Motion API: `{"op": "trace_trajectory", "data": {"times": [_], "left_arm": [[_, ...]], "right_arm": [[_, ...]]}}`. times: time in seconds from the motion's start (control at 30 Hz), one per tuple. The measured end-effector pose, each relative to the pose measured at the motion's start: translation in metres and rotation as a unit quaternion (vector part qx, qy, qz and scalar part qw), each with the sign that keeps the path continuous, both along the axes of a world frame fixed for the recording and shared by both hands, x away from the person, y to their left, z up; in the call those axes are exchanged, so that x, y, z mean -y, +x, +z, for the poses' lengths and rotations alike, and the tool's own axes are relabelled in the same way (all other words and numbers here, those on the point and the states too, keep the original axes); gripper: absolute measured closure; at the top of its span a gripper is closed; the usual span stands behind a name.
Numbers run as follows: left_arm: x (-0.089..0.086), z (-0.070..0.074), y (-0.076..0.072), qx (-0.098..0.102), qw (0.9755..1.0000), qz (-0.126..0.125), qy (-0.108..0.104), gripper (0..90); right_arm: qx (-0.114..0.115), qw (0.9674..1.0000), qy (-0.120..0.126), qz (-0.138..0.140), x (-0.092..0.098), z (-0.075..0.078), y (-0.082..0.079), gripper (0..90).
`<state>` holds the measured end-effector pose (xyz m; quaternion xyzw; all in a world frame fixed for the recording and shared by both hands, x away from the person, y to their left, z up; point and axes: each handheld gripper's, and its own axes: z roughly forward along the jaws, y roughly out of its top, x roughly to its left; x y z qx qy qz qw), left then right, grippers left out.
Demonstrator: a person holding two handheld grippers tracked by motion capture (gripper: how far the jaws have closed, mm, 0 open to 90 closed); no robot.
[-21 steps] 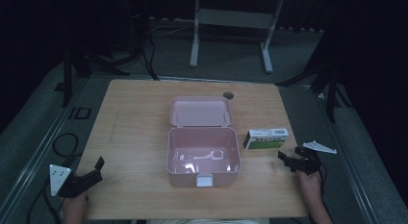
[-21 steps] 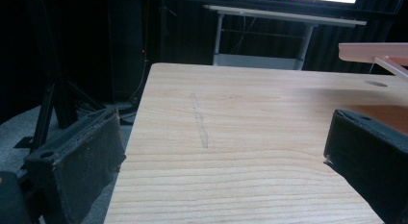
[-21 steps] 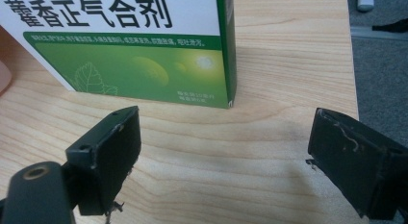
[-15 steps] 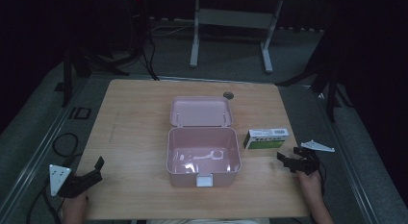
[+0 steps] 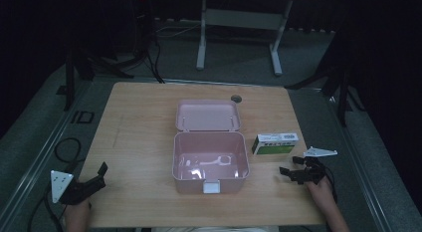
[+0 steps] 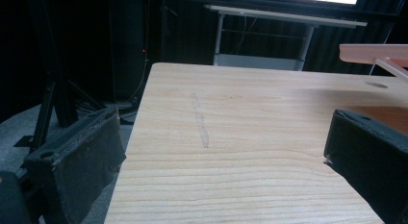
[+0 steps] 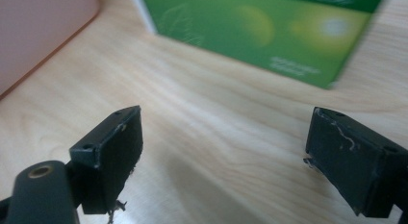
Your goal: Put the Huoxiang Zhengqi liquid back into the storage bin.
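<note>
An open pink box (image 5: 210, 160) sits mid-table, its lid (image 5: 207, 115) lying back behind it. A green and white carton (image 5: 275, 144) lies just right of the box. My right gripper (image 5: 289, 165) rests low on the table a little in front of the carton, open, jaws pointing toward it. In the right gripper view the gripper (image 7: 226, 152) has bare wood between its pads, with the carton (image 7: 260, 31) close ahead and the pink box wall (image 7: 38, 31) at upper left. My left gripper (image 5: 102, 174) is open at the table's near left corner, holding nothing (image 6: 221, 156).
The wooden table (image 5: 139, 127) has a round cable hole (image 5: 235, 98) behind the lid. The lid's edge (image 6: 375, 53) shows far right in the left gripper view. A white desk frame (image 5: 239, 23) and cables stand on the dark floor beyond.
The right gripper has edged slightly left and toward the near edge, still open. The left gripper, box and carton have not moved.
</note>
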<state>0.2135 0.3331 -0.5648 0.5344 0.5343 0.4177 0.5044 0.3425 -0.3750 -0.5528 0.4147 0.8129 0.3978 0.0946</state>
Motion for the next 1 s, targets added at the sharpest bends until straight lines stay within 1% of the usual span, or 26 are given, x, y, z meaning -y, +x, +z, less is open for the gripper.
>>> {"op": "trace_trajectory", "data": {"times": [0.07, 0.1, 0.13, 0.17, 0.23, 0.3, 0.37, 0.4, 0.43, 0.47, 0.5, 0.53, 0.57, 0.63, 0.67, 0.7, 0.73, 0.77, 0.83, 0.87, 0.9, 0.93, 0.97, 1.0], "left_arm": [[0.0, 0.0, 0.0, 0.0, 1.0, 0.0, 0.0, 0.2], [0.0, 0.0, 0.0, -0.001, 1.0, 0.0, 0.0, 0.2], [0.0, 0.0, 0.0, -0.001, 1.0, 0.0, 0.0, 0.2], [0.0, 0.0, 0.0, -0.001, 1.0, 0.0, 0.0, 0.2], [0.0, 0.0, 0.0, 0.0, 1.0, 0.0, 0.0, 0.2], [0.0, 0.0, 0.0, 0.0, 1.0, 0.0, -0.001, 0.2], [0.0, 0.0, 0.0, -0.001, 1.0, 0.0, 0.0, 0.2], [0.0, 0.0, 0.0, -0.001, 1.0, 0.0, 0.0, 0.2], [0.0, 0.0, 0.0, -0.001, 1.0, 0.0, 0.0, 0.2], [0.0, 0.0, 0.0, -0.001, 1.0, -0.001, 0.0, 0.2], [0.0, 0.0, 0.0, -0.001, 1.0, 0.0, -0.001, 0.2], [0.0, 0.0, 0.0, -0.001, 1.0, 0.0, -0.001, 0.2], [0.0, 0.0, 0.0, -0.001, 1.0, 0.0, -0.001, 0.2], [0.0, 0.0, 0.0, -0.001, 1.0, 0.0, 0.0, 0.2], [0.0, 0.0, 0.0, -0.001, 1.0, 0.0, -0.001, 0.2], [0.0, 0.0, 0.0, -0.001, 1.0, 0.0, 0.0, 0.2], [0.0, 0.0, 0.0, -0.001, 1.0, 0.0, -0.001, 0.2], [0.0, 0.0, 0.0, -0.001, 1.0, 0.0, -0.001, 0.2], [0.0, 0.0, 0.0, 0.0, 1.0, -0.001, -0.001, 0.2], [0.0, 0.0, 0.0, 0.0, 1.0, -0.001, -0.001, 0.2], [0.0, 0.0, 0.0, 0.0, 1.0, -0.001, -0.001, 0.2], [0.0, 0.0, 0.0, 0.0, 1.0, -0.001, -0.001, 0.2], [0.0, 0.0, 0.0, 0.0, 1.0, -0.001, -0.001, 0.2], [0.0, 0.0, 0.0, 0.0, 1.0, -0.001, -0.001, 0.2]], "right_arm": [[0.002, 0.9995, -0.009, 0.03, -0.004, 0.001, -0.002, 12.5], [0.001, 0.9987, -0.013, 0.049, -0.007, 0.001, -0.003, 12.5], [-0.003, 0.9977, -0.018, 0.065, -0.009, 0.001, -0.003, 12.4], [0.0, 0.9968, -0.024, 0.077, -0.011, 0.001, -0.004, 12.5], [-0.001, 0.9942, -0.028, 0.104, -0.013, 0.0, -0.005, 12.0], [0.003, 0.9917, -0.033, 0.124, -0.014, 0.0, -0.006, 12.0], [0.001, 0.9887, -0.033, 0.146, -0.015, 0.001, -0.006, 12.0], [0.001, 0.9887, -0.033, 0.146, -0.015, 0.001, -0.006, 12.0], [0.0, 0.9872, -0.034, 0.156, -0.016, 0.001, -0.006, 12.0], [0.0, 0.9872, -0.034, 0.156, -0.016, 0.001, -0.006, 12.0], [0.005, 0.9825, -0.042, 0.182, -0.019, 0.003, -0.007, 12.0], [0.014, 0.9777, -0.062, 0.2, -0.023, 0.005, -0.007, 12.0], [0.014, 0.9777, -0.062, 0.2, -0.023, 0.005, -0.007, 12.0], [0.019, 0.9727, -0.077, 0.218, -0.027, 0.01, -0.006, 12.1], [0.02, 0.9693, -0.086, 0.23, -0.03, 0.012, -0.006, 12.1], [0.02, 0.9654, -0.098, 0.241, -0.033, 0.015, -0.006, 12.2], [0.014, 0.9578, -0.121, 0.26, -0.039, 0.019, -0.005, 12.2], [0.014, 0.9578, -0.121, 0.26, -0.039, 0.019, -0.005, 12.2], [0.005, 0.9496, -0.141, 0.28, -0.044, 0.022, -0.003, 12.3], [-0.007, 0.941, -0.165, 0.295, -0.05, 0.024, -0.002, 12.4], [-0.007, 0.941, -0.165, 0.295, -0.05, 0.024, -0.002, 12.4], [-0.02, 0.9321, -0.189, 0.309, -0.055, 0.025, -0.001, 12.7], [-0.02, 0.9321, -0.189, 0.309, -0.055, 0.025, -0.001, 12.7], [-0.025, 0.9273, -0.204, 0.313, -0.057, 0.025, -0.001, 12.7]]}}
